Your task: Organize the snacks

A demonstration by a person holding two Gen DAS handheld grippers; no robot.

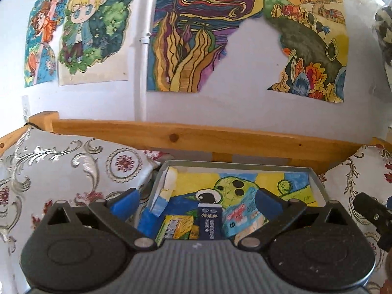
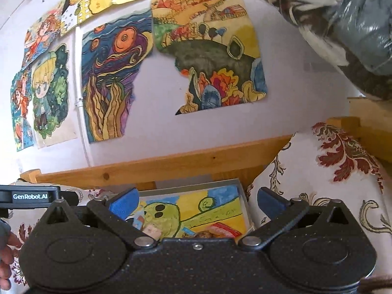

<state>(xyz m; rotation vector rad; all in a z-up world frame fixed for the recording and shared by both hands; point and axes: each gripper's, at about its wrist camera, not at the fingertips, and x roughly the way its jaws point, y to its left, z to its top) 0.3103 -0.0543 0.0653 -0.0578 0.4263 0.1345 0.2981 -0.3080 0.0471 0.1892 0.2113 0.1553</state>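
A shallow grey box (image 1: 318,183), lined with a painted drawing of a green creature, sits between two cushions. Near its front lie a yellow-green snack packet (image 1: 177,226), a dark blue packet (image 1: 210,220) standing upright, and a light blue packet with pink print (image 1: 238,220). My left gripper (image 1: 196,199) is open just above and in front of these packets, holding nothing. In the right wrist view the same box (image 2: 242,191) holds a red-and-white packet (image 2: 224,229) and a small pale packet (image 2: 152,231). My right gripper (image 2: 197,201) hangs open and empty over the box's near edge.
A wooden sofa rail (image 1: 196,134) runs behind the box. Patterned cushions flank it on the left (image 1: 73,171) and on the right (image 2: 330,183). Drawings cover the wall. A plastic-wrapped bundle (image 2: 343,24) hangs at upper right. A hand (image 2: 6,252) shows at the left edge.
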